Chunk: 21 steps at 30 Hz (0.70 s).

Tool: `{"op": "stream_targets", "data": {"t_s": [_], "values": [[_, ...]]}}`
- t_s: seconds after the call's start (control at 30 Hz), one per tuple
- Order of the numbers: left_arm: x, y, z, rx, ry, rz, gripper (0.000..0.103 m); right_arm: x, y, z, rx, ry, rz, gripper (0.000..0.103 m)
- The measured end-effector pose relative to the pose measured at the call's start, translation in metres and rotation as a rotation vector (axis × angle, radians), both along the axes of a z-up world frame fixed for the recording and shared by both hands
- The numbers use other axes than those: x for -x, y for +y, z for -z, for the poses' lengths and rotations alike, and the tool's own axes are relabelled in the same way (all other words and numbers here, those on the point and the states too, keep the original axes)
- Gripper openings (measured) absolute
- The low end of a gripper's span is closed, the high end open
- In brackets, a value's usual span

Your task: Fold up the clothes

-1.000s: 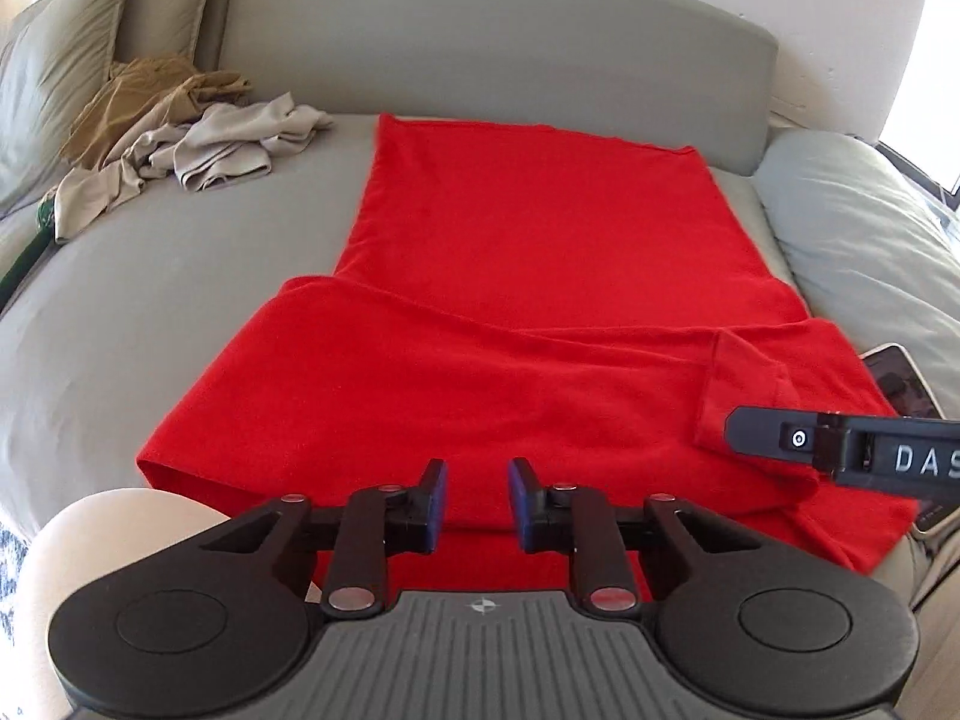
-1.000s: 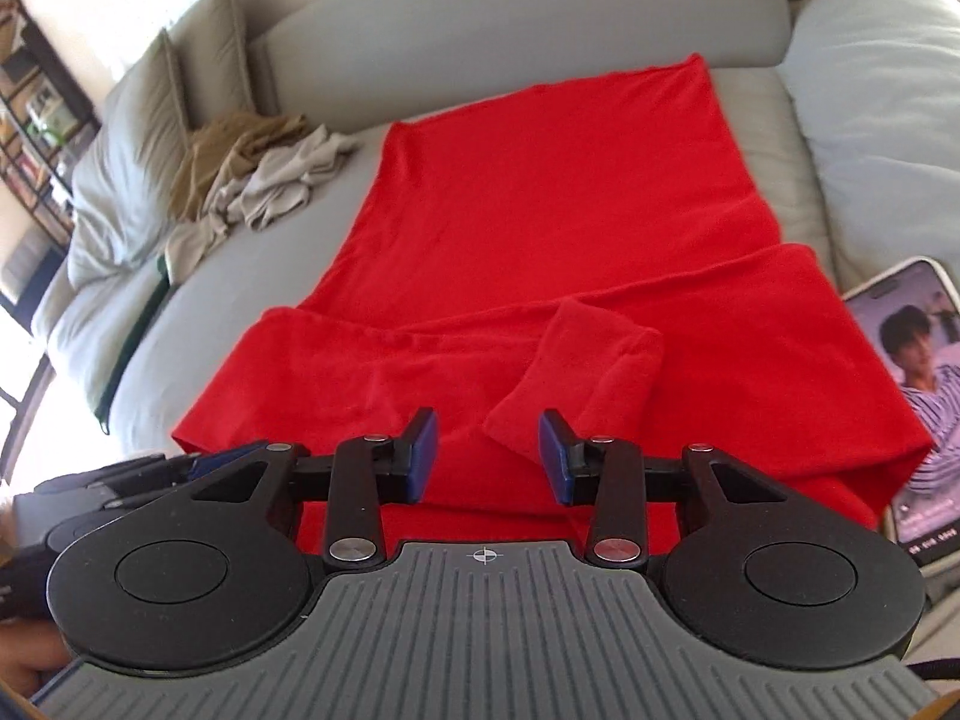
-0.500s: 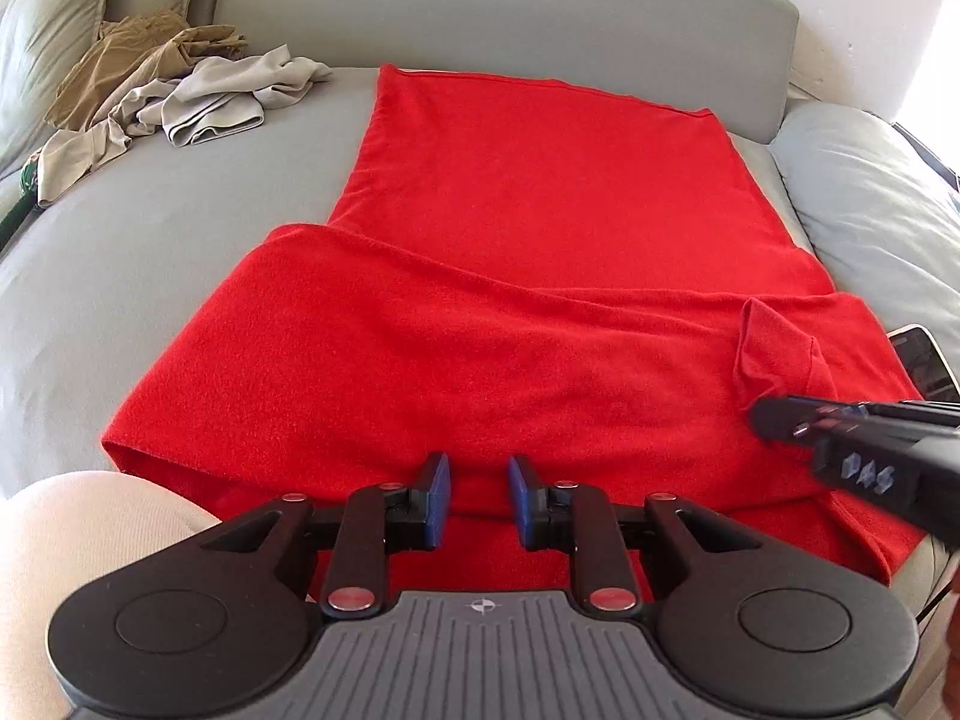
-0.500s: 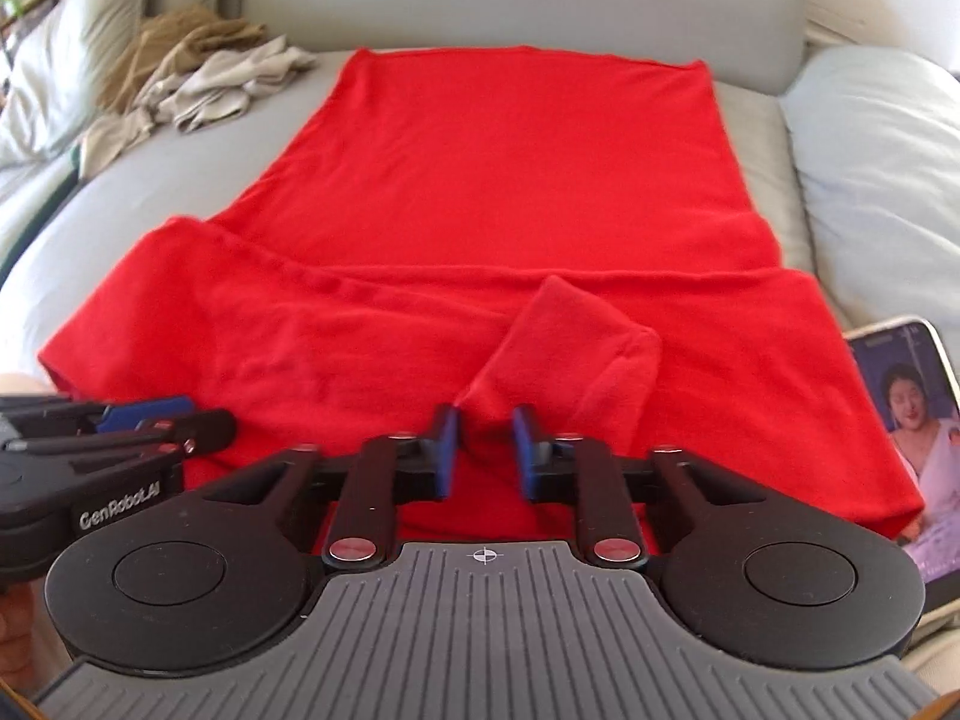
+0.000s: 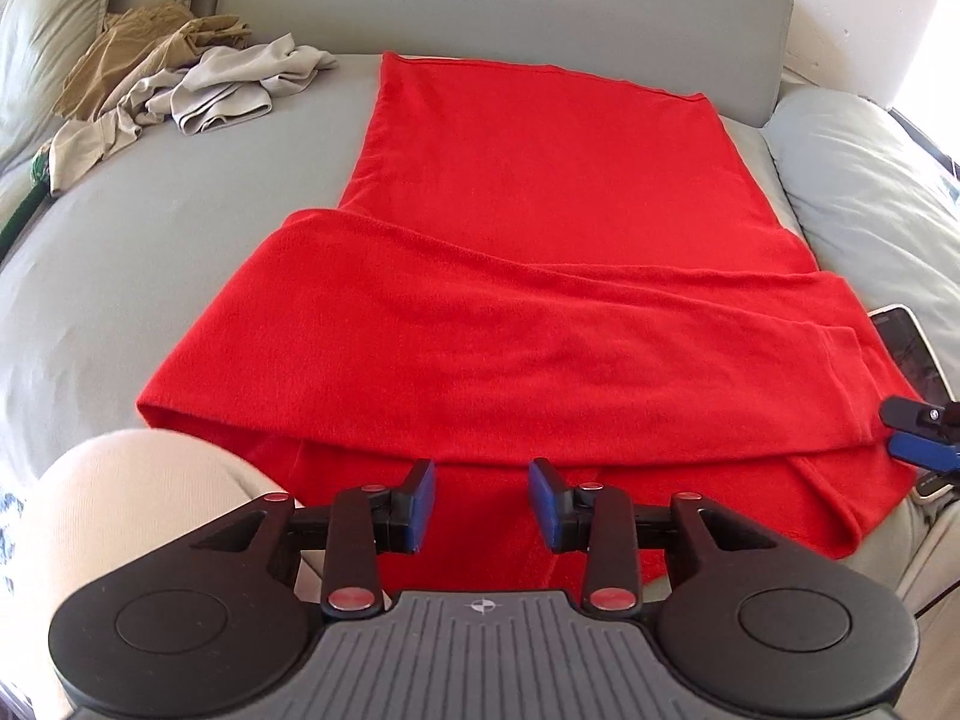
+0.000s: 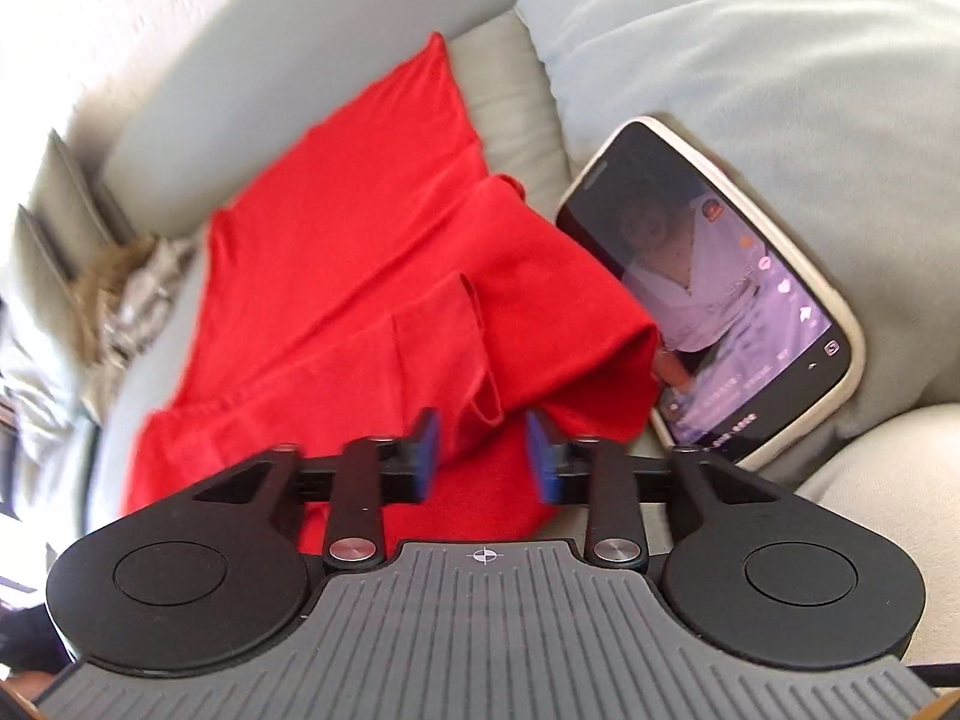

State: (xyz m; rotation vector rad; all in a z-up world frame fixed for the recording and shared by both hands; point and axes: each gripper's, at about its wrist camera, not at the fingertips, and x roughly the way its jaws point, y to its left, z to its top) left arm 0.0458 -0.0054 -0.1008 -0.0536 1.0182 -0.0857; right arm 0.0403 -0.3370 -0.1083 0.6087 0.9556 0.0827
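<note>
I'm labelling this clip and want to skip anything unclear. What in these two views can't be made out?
- Pile of clothes: smeared by motion blur in the right wrist view; garments can't be told apart.
- Phone: cut off by the left wrist view's right edge; screen unreadable.
- Right tongs: only the tips show at that edge.
- Red garment: its near hem is hidden behind the left tongs.

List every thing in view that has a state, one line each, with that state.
Red garment: spread flat on the sofa, near part folded across itself.
Left tongs: open, holding nothing, over the garment's near edge.
Right tongs: open, holding nothing, at the garment's right corner.
Phone: screen lit, propped against the cushion, beside the garment.
Beige clothes: crumpled, unfolded pile at the sofa's far left.
</note>
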Motion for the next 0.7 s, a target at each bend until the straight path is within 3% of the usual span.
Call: {"op": "stream_targets", "data": {"t_s": [0.07,0.13,0.33,0.7], "values": [[0.002,0.0,-0.003,-0.002,-0.005,0.003,0.035,-0.002,-0.002,0.003,-0.026,-0.02,0.005,0.046],[0.004,-0.001,-0.006,-0.008,-0.019,0.01,0.035,-0.006,0.006,0.001,0.013,-0.061,0.002,0.046],[0.007,-0.003,-0.012,-0.015,-0.036,0.019,0.037,-0.002,0.03,-0.026,0.243,-0.054,-0.093,0.042],[0.017,-0.013,-0.009,0.003,-0.02,0.055,0.039,-0.028,0.042,-0.022,0.346,-0.086,-0.164,0.042]]}}
